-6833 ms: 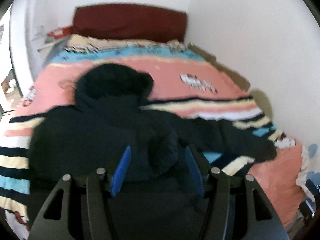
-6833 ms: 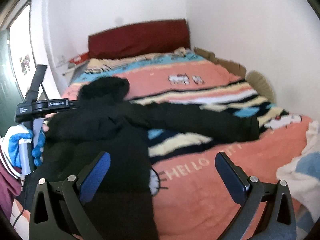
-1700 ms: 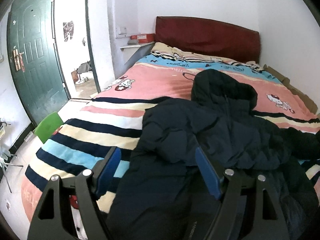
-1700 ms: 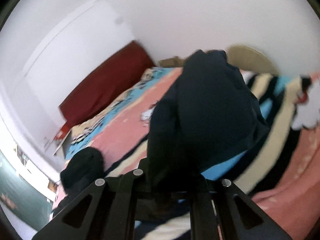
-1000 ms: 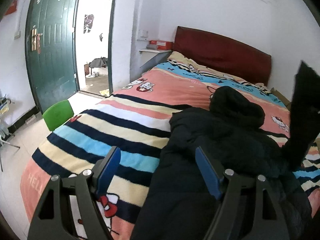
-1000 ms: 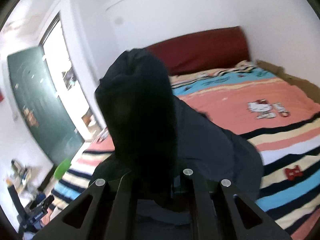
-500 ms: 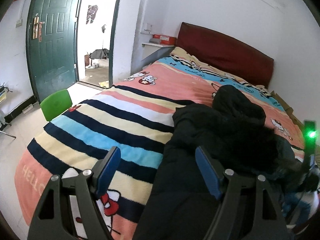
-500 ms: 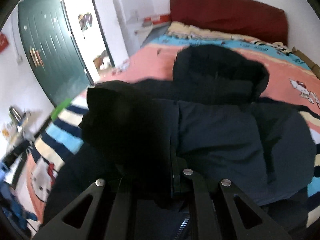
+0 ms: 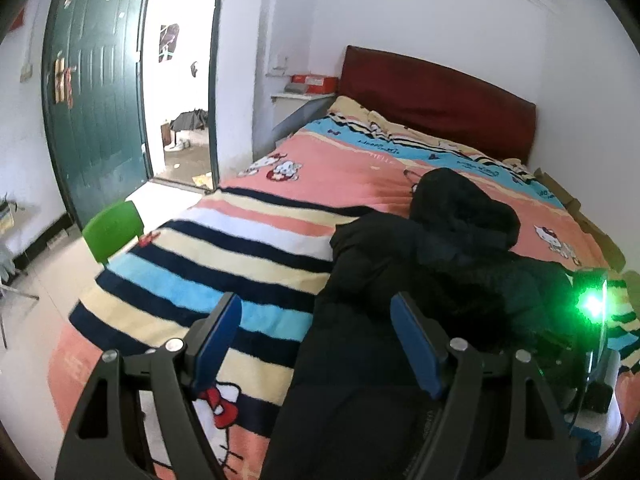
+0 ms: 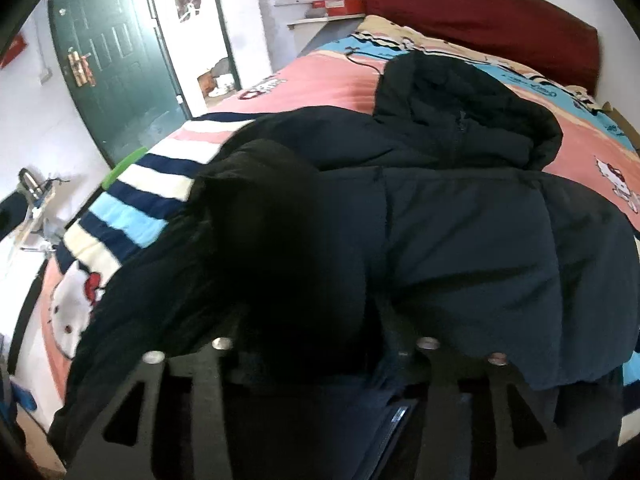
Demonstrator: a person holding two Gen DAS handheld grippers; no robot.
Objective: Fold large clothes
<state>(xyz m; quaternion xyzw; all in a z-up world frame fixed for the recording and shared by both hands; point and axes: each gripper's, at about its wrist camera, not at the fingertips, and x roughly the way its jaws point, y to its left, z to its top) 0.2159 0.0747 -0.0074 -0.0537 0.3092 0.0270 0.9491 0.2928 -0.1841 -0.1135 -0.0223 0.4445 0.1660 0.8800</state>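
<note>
1. Right gripper (image 10: 320, 344): fingers closed down on the black sleeve (image 10: 276, 240) of the puffer jacket (image 10: 480, 240); the cuff bunches up toward 12 o'clock of the fingers.
2. Left gripper (image 9: 316, 336): fingers wide apart, holding nothing, hovering over the jacket's hem edge.
3. Jacket lies front-up on the striped blanket (image 9: 224, 256) of the bed, hood (image 10: 460, 92) toward the headboard (image 9: 436, 100) at 12 o'clock.
4. Step judged: sleeve fold-in across the chest.
5. Next likely calls for laying the sleeve flat, releasing, then smoothing.
</note>
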